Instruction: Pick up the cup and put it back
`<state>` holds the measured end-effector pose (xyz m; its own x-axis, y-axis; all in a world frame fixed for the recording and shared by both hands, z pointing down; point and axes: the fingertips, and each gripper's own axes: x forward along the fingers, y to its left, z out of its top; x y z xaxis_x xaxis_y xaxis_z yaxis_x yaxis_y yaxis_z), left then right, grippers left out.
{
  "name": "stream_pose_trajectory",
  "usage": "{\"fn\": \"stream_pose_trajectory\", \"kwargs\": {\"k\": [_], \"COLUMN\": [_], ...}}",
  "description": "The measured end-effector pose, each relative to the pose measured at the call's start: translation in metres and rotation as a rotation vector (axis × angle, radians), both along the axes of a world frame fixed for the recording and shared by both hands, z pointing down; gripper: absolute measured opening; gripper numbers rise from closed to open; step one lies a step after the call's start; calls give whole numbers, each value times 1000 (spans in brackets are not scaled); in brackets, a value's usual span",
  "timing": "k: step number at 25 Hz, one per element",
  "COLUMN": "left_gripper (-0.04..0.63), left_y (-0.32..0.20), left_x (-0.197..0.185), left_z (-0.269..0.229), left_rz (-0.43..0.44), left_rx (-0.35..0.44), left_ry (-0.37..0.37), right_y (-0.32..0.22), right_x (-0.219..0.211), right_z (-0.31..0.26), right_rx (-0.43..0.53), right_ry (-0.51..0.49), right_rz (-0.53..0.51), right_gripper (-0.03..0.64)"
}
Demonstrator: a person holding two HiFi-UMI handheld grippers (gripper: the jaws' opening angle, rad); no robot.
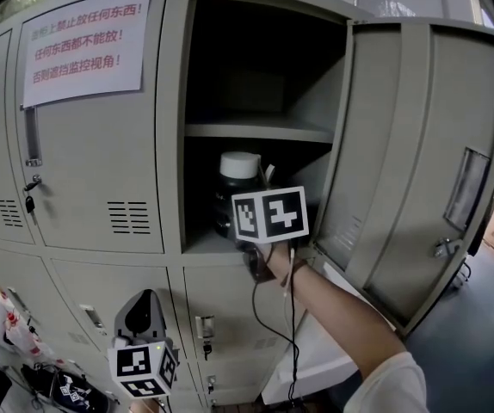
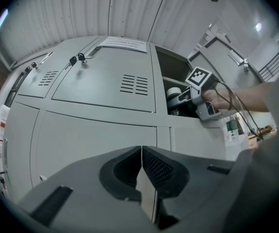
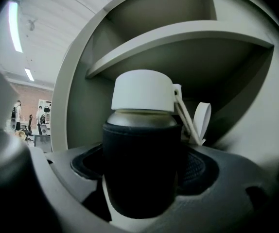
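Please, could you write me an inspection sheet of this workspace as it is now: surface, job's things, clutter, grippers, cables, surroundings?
Surface: locker shelf, lower level of the open compartment, carries the cup.
Job's things: cup, white lid, dark sleeve, upright.
Clutter: small items low at left, too unclear to name.
Grippers: right gripper jaws closed on the cup's sides; left gripper low, jaws together, empty.
Cables: cable hangs from the right gripper.
Surroundings: locker door open; paper notice on the neighbouring door.

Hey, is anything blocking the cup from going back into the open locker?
Nothing visible does. The locker door stands open, and the cup, gripped by the right tool, is already inside the compartment below the shelf.
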<state>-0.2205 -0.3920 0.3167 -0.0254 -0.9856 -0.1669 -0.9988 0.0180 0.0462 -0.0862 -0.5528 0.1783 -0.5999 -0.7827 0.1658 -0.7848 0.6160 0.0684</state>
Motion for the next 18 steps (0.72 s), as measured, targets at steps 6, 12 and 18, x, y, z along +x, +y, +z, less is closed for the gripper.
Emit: {"fn": "stream_pose_trajectory", "kwargs": {"k": [6, 12, 18], "left_gripper": [8, 8, 8], "left_y": [-3, 0, 9], "left_x": [9, 22, 26], "left_z": [-20, -37, -63], "left_rz": [1, 13, -22], "left_rx": [27, 43, 46], "left_ry": [-7, -4, -32], "right_y": [13, 36, 73], "right_x": [5, 10, 12], "right_z": [-2, -5, -7], "right_rx": [9, 32, 38], "right_ry": [-22, -48, -64], "right_rz": [-33, -69, -134], "right_gripper": [405, 403, 403]}}
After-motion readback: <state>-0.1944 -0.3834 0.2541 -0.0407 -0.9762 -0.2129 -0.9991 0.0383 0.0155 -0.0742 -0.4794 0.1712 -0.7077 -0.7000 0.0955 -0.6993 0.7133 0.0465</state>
